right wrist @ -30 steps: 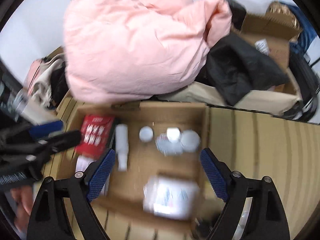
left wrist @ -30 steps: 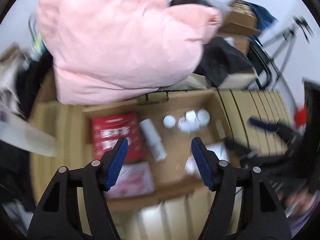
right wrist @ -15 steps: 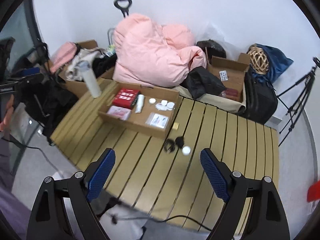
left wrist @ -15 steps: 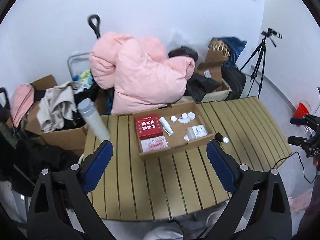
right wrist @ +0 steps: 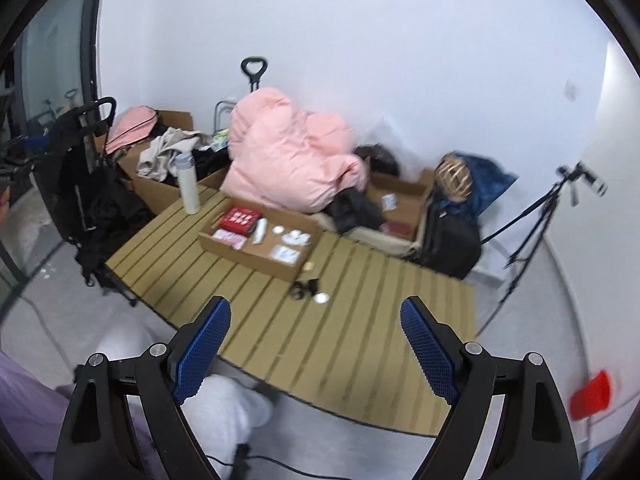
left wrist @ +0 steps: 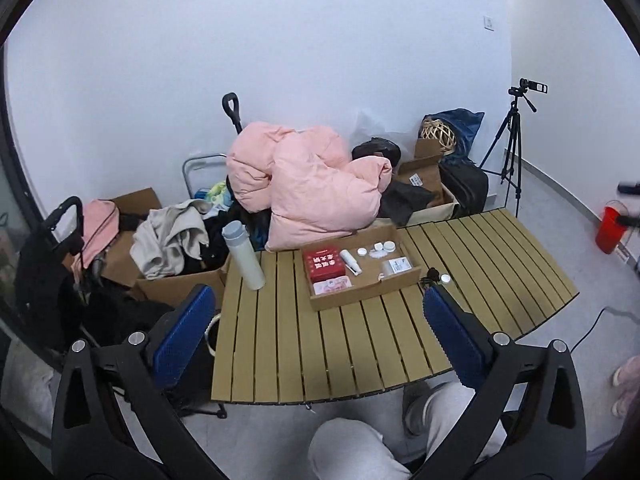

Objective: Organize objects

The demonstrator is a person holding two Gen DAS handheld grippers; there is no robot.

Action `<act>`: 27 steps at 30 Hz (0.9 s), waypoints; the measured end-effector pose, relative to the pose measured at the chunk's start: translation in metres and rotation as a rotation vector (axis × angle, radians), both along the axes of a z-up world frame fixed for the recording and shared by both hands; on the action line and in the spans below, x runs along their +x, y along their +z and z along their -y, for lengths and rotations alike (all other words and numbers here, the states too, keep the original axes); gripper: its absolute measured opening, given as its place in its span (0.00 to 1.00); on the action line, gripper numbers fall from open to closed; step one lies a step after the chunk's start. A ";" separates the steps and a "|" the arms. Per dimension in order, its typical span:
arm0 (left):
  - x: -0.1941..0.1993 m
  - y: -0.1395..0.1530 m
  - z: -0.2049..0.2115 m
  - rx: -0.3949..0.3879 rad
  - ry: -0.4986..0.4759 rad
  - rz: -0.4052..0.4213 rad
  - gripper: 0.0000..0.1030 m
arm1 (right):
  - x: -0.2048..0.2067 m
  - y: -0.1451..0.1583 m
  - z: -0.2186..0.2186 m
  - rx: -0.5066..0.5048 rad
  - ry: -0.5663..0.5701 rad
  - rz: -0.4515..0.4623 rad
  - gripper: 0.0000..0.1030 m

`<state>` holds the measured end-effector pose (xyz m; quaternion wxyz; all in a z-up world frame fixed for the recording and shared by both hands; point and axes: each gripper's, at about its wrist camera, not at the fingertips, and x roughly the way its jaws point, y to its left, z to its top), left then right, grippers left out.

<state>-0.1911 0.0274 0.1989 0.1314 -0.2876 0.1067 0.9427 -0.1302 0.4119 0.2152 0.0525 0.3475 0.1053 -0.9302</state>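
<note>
A shallow cardboard box (left wrist: 360, 300) (right wrist: 248, 256) lies on the slatted wooden table (left wrist: 300, 352) (right wrist: 360, 340). It holds a red box (left wrist: 323, 264), a white tube (left wrist: 350, 261), small white jars (left wrist: 382, 247), a clear packet (left wrist: 396, 266) and a pink packet (left wrist: 332, 285). Beside the box on the slats lie a white cap (left wrist: 444, 279) (right wrist: 321, 299) and a small black item (right wrist: 304, 289). My left gripper (left wrist: 316, 300) hangs high, back from the table's near edge; its jaws are opening with nothing between them. My right gripper (right wrist: 315, 306) is open and holds nothing.
A white flask (left wrist: 244, 256) stands at the table's left corner. A pink duvet (left wrist: 316, 188), boxes of clothes (left wrist: 172, 240) and a black suitcase (right wrist: 448, 240) crowd the far side. A tripod (left wrist: 510, 152) and a red bucket (left wrist: 608, 230) stand right. A person's grey-trousered legs (left wrist: 352, 448) are below.
Both grippers have pulled back and up from close above the cardboard box to well behind the table's near edge. The left jaws have spread wider.
</note>
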 end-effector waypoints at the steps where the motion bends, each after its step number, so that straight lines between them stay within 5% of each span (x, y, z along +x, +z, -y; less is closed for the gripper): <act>1: 0.003 -0.003 -0.001 0.001 0.001 -0.001 1.00 | 0.005 0.007 -0.003 -0.001 -0.006 -0.013 0.87; 4: 0.000 -0.036 -0.015 0.007 0.001 0.011 1.00 | 0.011 0.010 -0.007 -0.034 -0.007 -0.045 0.87; 7: -0.010 -0.083 -0.036 -0.004 -0.017 0.060 1.00 | 0.004 -0.023 0.002 -0.010 0.027 -0.021 0.87; 10: -0.028 -0.145 -0.066 0.007 -0.070 0.087 1.00 | -0.018 -0.080 0.008 -0.014 0.067 0.041 0.87; 15: -0.070 -0.224 -0.112 0.025 -0.081 0.157 1.00 | -0.075 -0.185 0.015 0.135 -0.064 0.102 0.87; 18: -0.099 -0.254 -0.146 0.023 -0.131 0.209 1.00 | -0.113 -0.224 0.008 0.043 -0.043 0.180 0.87; 25: -0.177 -0.320 -0.226 0.077 -0.135 0.239 0.98 | -0.198 -0.293 -0.021 -0.043 -0.062 0.207 0.87; 27: -0.204 -0.347 -0.251 0.094 -0.142 0.292 0.96 | -0.226 -0.316 -0.030 -0.072 -0.061 0.247 0.79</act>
